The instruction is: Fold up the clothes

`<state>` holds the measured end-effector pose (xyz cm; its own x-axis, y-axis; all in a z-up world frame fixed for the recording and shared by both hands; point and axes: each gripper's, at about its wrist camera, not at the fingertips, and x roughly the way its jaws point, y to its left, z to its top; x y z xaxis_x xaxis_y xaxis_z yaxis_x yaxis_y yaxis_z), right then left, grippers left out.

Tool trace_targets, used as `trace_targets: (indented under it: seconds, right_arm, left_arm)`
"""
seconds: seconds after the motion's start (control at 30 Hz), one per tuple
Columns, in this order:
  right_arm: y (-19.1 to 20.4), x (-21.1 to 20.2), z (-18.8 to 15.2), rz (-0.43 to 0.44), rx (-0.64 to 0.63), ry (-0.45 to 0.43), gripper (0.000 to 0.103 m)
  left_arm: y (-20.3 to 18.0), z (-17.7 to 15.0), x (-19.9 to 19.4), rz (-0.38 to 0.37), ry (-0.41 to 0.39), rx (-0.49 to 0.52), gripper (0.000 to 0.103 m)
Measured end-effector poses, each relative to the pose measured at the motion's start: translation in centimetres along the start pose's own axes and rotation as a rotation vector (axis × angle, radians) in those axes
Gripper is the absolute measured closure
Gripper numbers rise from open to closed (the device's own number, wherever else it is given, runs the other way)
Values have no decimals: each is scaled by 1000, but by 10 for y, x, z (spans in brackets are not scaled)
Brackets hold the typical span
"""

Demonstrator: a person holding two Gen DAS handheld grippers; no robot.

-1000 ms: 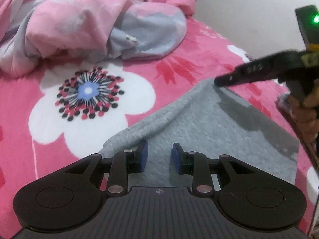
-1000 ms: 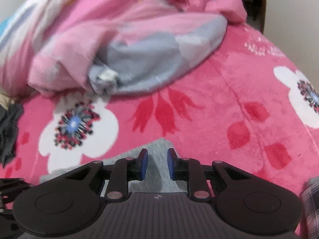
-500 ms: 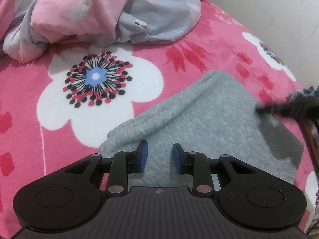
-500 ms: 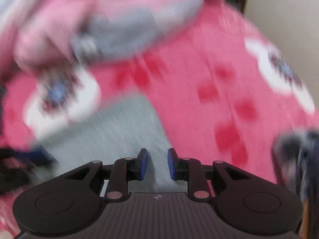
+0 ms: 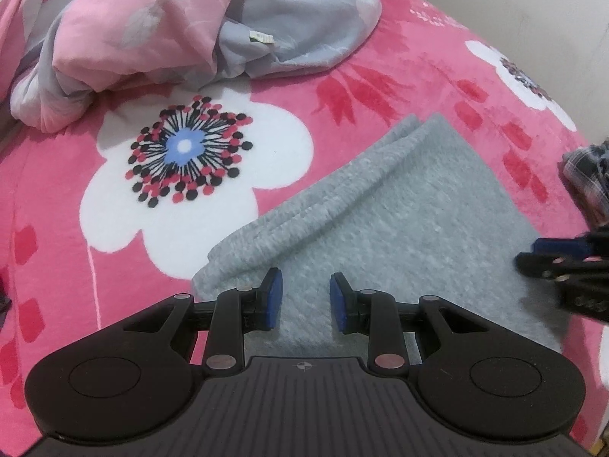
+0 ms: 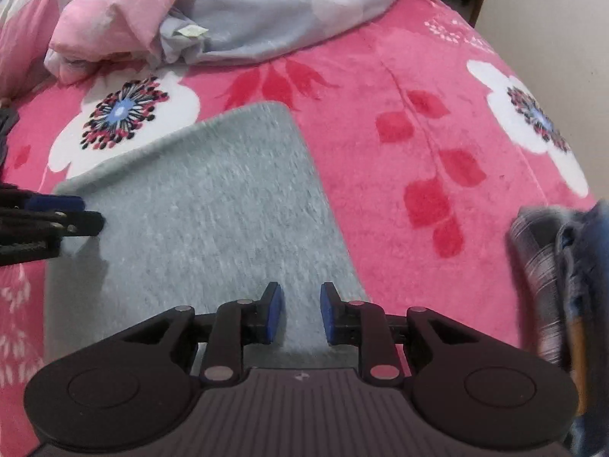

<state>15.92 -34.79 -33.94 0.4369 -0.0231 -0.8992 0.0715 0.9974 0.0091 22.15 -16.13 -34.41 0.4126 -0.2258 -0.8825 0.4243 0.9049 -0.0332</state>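
Now both tongs point steeply down at a bed covered by a pink blanket with big white flowers. No arm or hand shows in either view, only the black bodies of the tools.

Between them lies the folded grey garment, flat on the blanket, its layered fold edges running along the side toward the white flower with the blue centre.

From the left wrist view, the left tongs hang over the near edge of the grey garment. Their blue pads stand a moderate gap apart with nothing pinched between them; whether the tips rest on the cloth cannot be told. The right tongs enter that view from the right edge, over the garment's far side.

From the right wrist view, the right tongs hover above the near right corner of the garment; their jaws are also partly parted and empty, grey cloth showing in the gap below. The left tongs reach in from the left edge, over the cloth's opposite border.

Behind the garment, a rumpled pink and grey-blue quilt is heaped at the back of the bed. A small white tag sticks out of it, but its print is too small to read. At the right edge of the bed sits a bundle of checked and blue cloth, partly blurred.
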Motion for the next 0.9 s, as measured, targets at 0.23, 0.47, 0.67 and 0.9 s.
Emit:
trace_targets:
  seconds: [0.23,0.47,0.67,0.9]
  right_arm:
    - [15,-28,1,-9,-38,-44,79]
    - [34,-18,-30,-4,-127,-23,79]
    - [45,-39,-22,-14,-138,-60,79]
    - [85,-60,-41,154,-248,-93,78]
  left_arm:
    - [-1,0,0,10,4,6,75]
    - [0,0,1,3,8,13,75]
    - [1,0,1,-3,11,8,75]
    - [2,-1,1,-7,11,14,75]
